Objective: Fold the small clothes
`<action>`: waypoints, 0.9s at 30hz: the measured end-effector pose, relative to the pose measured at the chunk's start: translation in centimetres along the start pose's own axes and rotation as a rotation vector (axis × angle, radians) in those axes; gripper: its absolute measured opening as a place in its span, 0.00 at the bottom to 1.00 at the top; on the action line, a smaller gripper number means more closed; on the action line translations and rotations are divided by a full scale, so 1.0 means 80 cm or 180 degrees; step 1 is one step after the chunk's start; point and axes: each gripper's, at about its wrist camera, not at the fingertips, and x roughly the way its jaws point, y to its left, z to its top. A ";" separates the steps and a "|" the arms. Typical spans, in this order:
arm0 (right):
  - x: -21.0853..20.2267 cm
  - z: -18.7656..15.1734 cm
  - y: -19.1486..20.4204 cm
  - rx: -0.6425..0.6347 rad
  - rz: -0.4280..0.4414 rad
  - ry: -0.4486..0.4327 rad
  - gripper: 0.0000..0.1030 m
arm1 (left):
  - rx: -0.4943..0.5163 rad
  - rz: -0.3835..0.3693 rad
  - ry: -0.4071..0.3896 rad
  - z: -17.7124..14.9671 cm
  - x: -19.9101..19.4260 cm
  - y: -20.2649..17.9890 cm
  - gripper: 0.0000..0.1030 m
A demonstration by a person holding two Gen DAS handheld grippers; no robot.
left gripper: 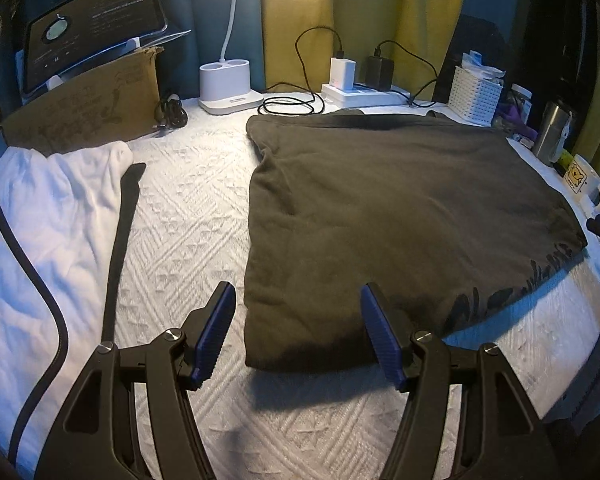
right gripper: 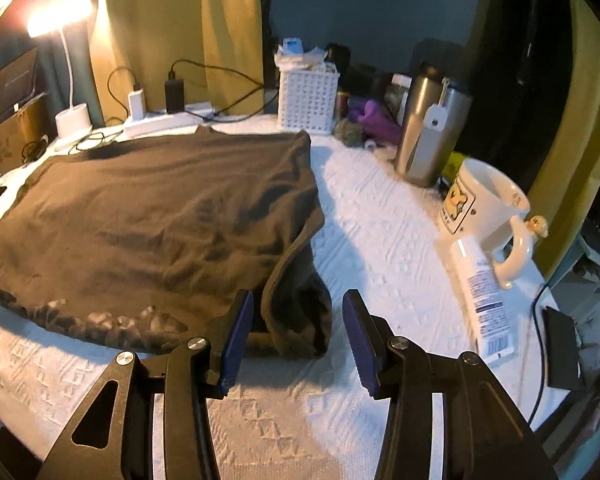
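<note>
Your left gripper [left gripper: 298,332] is wide open and holds nothing; its fingers straddle the near left corner of the shirt [left gripper: 400,208], which lies folded flat on the white cloth [left gripper: 188,216]. Your right gripper [right gripper: 298,336] also gapes wide and empty, fingers either side of the shirt's bunched near right corner [right gripper: 300,312].

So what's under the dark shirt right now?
The dark shirt lies on the white textured cover, visible all around it. Its near right corner is bunched into folded layers. Anything between those layers or beneath the shirt is hidden.
</note>
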 end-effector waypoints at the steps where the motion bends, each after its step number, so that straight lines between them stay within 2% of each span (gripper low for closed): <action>1: 0.000 -0.001 0.002 -0.0023 0.0017 0.0005 0.47 | -0.0003 0.0002 0.0008 -0.002 0.001 0.000 0.63; 6: 0.020 -0.013 0.013 -0.0075 0.0064 0.0110 0.47 | -0.0023 0.0011 0.0086 -0.014 0.012 0.000 0.63; 8: 0.030 -0.019 0.017 -0.0096 0.0046 0.0144 0.37 | -0.0035 -0.0007 0.0118 -0.017 0.016 0.000 0.63; 12: 0.042 -0.025 0.009 -0.0051 0.0016 0.0154 0.33 | 0.0069 -0.0038 0.0125 -0.022 0.022 -0.004 0.63; 13: 0.042 -0.026 0.005 -0.0037 0.0022 0.0149 0.29 | 0.0108 -0.0036 0.0125 -0.023 0.024 -0.006 0.61; 16: 0.041 -0.027 -0.005 0.0032 0.0101 0.0137 0.20 | 0.0166 -0.0007 0.0095 -0.024 0.026 -0.009 0.46; 17: 0.041 -0.027 -0.009 0.0060 0.0133 0.0134 0.13 | 0.0173 -0.0004 0.0098 -0.023 0.025 -0.010 0.39; 26: 0.040 -0.029 -0.041 0.0211 0.0108 0.0094 0.05 | 0.0274 0.0083 0.0080 -0.018 0.024 -0.021 0.10; 27: 0.037 -0.027 -0.045 0.0215 0.0063 0.0062 0.05 | 0.0278 0.0088 0.0048 -0.016 0.020 -0.022 0.09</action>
